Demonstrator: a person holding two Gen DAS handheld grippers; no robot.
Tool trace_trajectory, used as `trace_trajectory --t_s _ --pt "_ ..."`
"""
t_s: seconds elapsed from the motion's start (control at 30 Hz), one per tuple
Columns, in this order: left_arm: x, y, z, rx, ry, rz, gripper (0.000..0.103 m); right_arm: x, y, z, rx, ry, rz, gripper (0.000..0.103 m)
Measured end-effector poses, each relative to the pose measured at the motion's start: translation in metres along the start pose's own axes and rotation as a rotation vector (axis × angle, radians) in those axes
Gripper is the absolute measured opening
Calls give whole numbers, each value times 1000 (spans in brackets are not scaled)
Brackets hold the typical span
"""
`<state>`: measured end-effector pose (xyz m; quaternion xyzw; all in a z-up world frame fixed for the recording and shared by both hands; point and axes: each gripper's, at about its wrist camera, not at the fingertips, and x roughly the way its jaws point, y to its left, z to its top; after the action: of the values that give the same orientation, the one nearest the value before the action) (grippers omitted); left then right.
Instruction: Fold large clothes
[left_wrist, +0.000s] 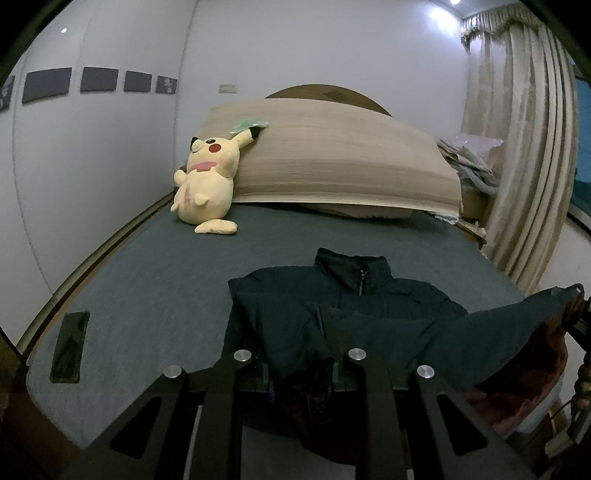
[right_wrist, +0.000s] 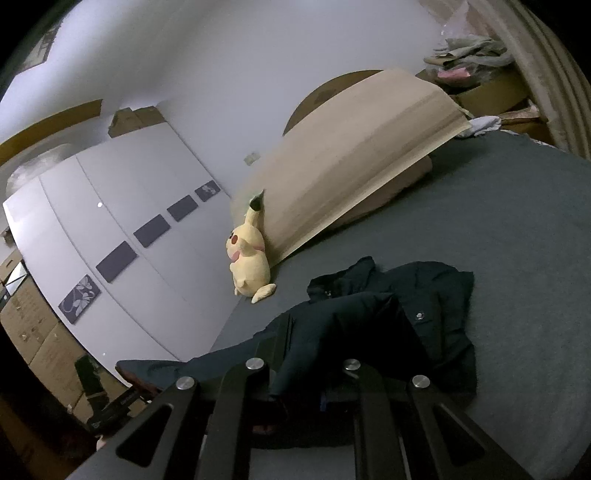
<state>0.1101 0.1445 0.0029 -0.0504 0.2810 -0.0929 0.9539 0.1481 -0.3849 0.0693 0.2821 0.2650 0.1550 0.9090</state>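
A dark navy zip jacket (left_wrist: 369, 306) lies on the grey bed (left_wrist: 147, 288), collar towards the headboard. My left gripper (left_wrist: 299, 369) is shut on its near hem, with dark fabric bunched between the fingers. The hem stretches to the right, showing reddish lining, up to my right gripper (left_wrist: 578, 317) at the frame edge. In the right wrist view the jacket (right_wrist: 436, 306) is folded partly over itself. My right gripper (right_wrist: 299, 373) is shut on the lifted hem. The hem runs left to the other gripper (right_wrist: 114, 402), which is dim there.
A yellow plush toy (left_wrist: 207, 184) leans on a tilted wooden board (left_wrist: 332, 155) at the head of the bed. A dark phone (left_wrist: 70, 347) lies at the bed's left edge. White wardrobe doors (right_wrist: 110, 221), cardboard boxes (right_wrist: 37, 332) and curtains (left_wrist: 524, 147) surround the bed.
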Motion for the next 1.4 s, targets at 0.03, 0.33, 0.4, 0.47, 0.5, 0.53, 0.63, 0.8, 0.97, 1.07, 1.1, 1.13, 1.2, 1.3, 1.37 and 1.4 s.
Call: trace_trajectory --t_s 0.03,0.33,0.4,0.47,0.5,0.53,0.63,0.8,0.97,1.07,1.1,1.13,1.2,1.3,1.37,1.4 --pt "2 0 0 0 1 0 19 1 -1 1 0 2 -4 12" --pt "16 -4 5 3 10 -1 19 15 -8 6 10 8 -20 12" --pt "18 -3 6 0 12 0 19 17 -8 6 11 8 -20 12" --pt "21 -3 7 -3 15 1 19 18 -7 6 6 6 -23 12" --pt "22 -4 8 -2 16 1 19 19 -7 6 5 6 -25 12" --pt "23 -4 9 -1 15 1 19 20 -7 6 6 6 -26 12" --pt "24 -4 9 -6 16 -2 19 22 -6 6 8 6 -32 12" --pt "25 -2 9 -11 14 -7 19 22 -3 7 1 6 -44 12" --pt "25 -1 12 -7 11 -10 19 23 2 9 -5 3 -51 12" --pt "27 -1 10 -10 15 -6 19 24 1 7 -5 1 -50 12" --pt "28 -1 9 -7 15 -4 19 24 1 6 -7 1 -49 12" --pt "28 -1 9 -6 15 -5 19 24 1 6 -7 0 -50 12" --pt "27 -2 9 -10 15 -5 19 24 1 6 -1 -1 -50 12" --pt "27 -3 8 -1 10 -4 19 24 3 6 -7 -3 -51 12" --pt "28 -3 8 -2 13 -4 19 25 4 7 -9 -2 -52 12" --pt "29 -3 9 1 14 -4 19 25 5 7 -14 -1 -53 12"
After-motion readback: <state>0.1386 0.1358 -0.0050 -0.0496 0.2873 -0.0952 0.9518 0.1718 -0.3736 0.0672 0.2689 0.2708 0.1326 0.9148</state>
